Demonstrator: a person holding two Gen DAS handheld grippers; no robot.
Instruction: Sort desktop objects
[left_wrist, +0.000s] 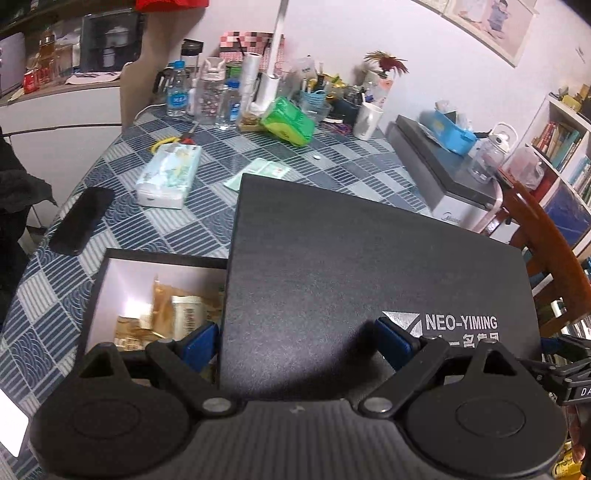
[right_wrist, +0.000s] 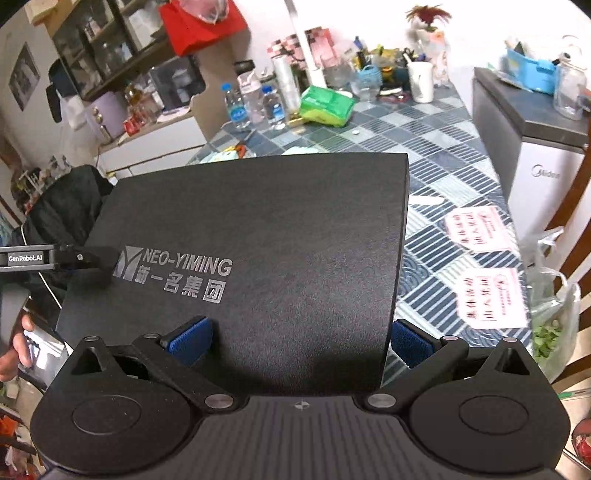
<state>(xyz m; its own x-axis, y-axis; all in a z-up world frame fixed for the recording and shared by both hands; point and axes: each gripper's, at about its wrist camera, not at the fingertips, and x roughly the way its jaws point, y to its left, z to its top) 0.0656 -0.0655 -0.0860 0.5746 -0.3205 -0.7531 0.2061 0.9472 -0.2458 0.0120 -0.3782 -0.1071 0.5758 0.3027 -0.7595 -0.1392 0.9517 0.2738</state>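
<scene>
Two claws, left claw (left_wrist: 297, 341) and right claw (right_wrist: 299, 341), each spread wide astride one black lid (left_wrist: 369, 258).

Both wrist cams sit close above the black lid (left_wrist: 369, 266), facing the bench's (right_wrist: 454, 155) far clutter. Left cam looks from the lid's left edge, right from its right. Shared: lid, green pack (left_wrist: 288, 120).

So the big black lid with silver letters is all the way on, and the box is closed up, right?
Not quite. The big black lid with silver letters only covers part of the black box. In the left wrist view the box's left side is open, with packets showing inside. Both the left tool and the right tool are at the lid.
</scene>
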